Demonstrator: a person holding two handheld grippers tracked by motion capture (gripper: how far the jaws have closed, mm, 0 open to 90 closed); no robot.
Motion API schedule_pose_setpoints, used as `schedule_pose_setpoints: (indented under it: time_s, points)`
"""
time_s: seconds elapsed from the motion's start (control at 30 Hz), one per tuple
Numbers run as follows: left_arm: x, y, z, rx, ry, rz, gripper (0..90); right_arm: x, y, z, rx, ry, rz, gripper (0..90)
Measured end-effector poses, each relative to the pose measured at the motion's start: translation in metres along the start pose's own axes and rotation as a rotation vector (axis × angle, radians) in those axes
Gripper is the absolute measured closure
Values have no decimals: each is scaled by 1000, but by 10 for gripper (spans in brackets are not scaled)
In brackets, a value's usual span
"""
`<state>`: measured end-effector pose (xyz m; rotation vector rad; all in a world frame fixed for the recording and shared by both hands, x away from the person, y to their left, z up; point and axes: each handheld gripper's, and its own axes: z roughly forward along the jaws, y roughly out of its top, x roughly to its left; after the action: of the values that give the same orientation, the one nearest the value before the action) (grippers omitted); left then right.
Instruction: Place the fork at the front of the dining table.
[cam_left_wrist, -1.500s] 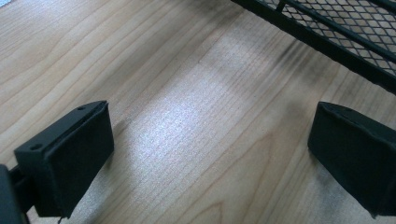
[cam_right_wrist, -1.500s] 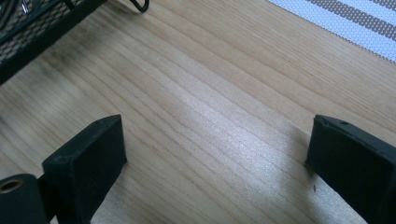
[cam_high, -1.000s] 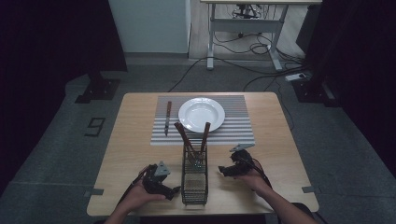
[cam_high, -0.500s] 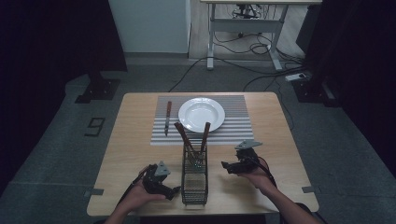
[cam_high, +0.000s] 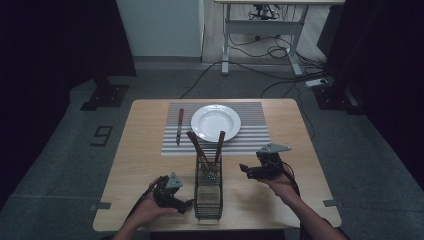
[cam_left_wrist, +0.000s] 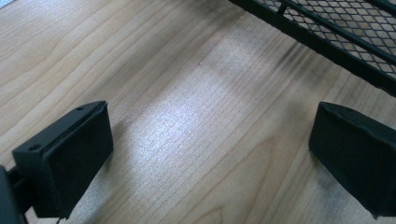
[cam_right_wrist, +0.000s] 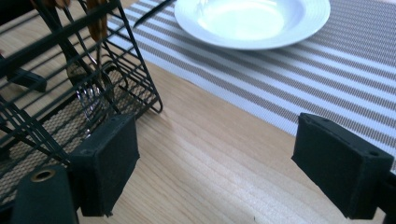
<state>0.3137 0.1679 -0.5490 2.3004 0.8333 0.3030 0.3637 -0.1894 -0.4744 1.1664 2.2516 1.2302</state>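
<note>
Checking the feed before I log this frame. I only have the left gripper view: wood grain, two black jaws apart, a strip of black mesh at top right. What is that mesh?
Observer: A black wire caddy standing between the two grippers; the left gripper lies just beside its near end.
Operator: Anything in it?
Observer: Two wooden-handled utensils stand in its far compartment, handles leaning apart.
Operator: What's beyond the caddy?
Observer: A white plate on a striped placemat, with a knife lying left of the plate.
Operator: Right gripper?
Observer: The right gripper is open, holds nothing, and points toward the caddy's right side.
</note>
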Motion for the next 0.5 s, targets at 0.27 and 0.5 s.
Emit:
schedule_pose_setpoints:
  time_s: [0.27,0.5]
  points:
    - [0,0,0,0,0,0,0,4,17,-8,-39,20,-11,161]
    - [0,0,0,0,0,0,0,14,38,-15,-85,49,-38,180]
